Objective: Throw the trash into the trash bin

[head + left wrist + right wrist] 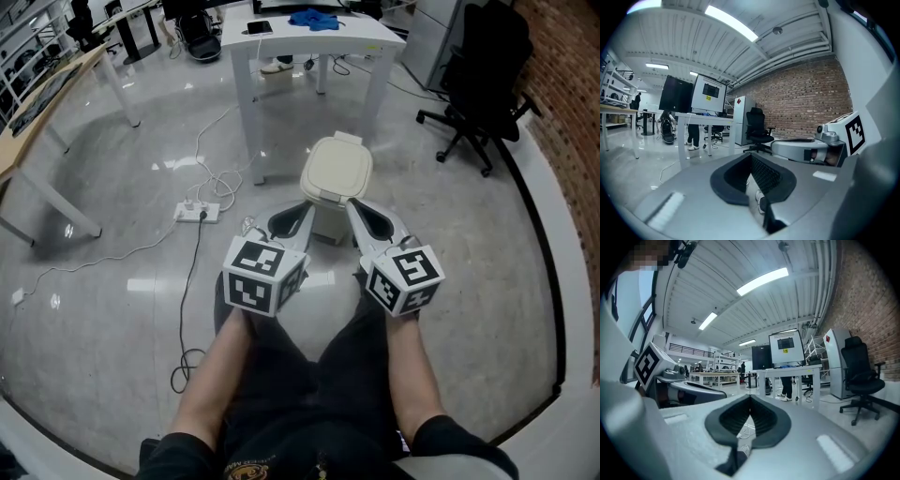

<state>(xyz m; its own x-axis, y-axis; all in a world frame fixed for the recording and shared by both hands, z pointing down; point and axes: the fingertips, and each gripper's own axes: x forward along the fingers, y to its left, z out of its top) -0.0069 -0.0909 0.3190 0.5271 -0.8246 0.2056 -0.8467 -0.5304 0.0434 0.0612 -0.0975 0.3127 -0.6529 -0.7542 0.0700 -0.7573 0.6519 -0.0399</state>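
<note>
holds the left gripper [302, 214] and the right gripper [356, 206] side by side above the knees, both aimed away from the body. carries a left cube [262, 275] and a right cube [403, 279] at the near ends, just apart from each other.

shows the left gripper closed in its own view: black pads [764, 174] meeting at the tip, nothing pinched between them, only floor and a shoe glimpsed through the gap behind the tip. shows the same in the right gripper view: ribbed pads [763, 416] together at the tip, nothing held, a loop of white cable on the floor seen through the gap.

finds the bin [336, 172] standing on the floor [103, 281], near its middle, just beyond the two tips and between them, cream, lid down.

finds a white surface [281, 42] past the bin, with a blue cloth [317, 18] at its far edge and a dark tablet [260, 28] toward its left end. finds a power strip [198, 213] on the floor left of the bin, cables trailing from it. finds a black chair [483, 84] toward the floor's right edge, near a brick wall [572, 122].
</note>
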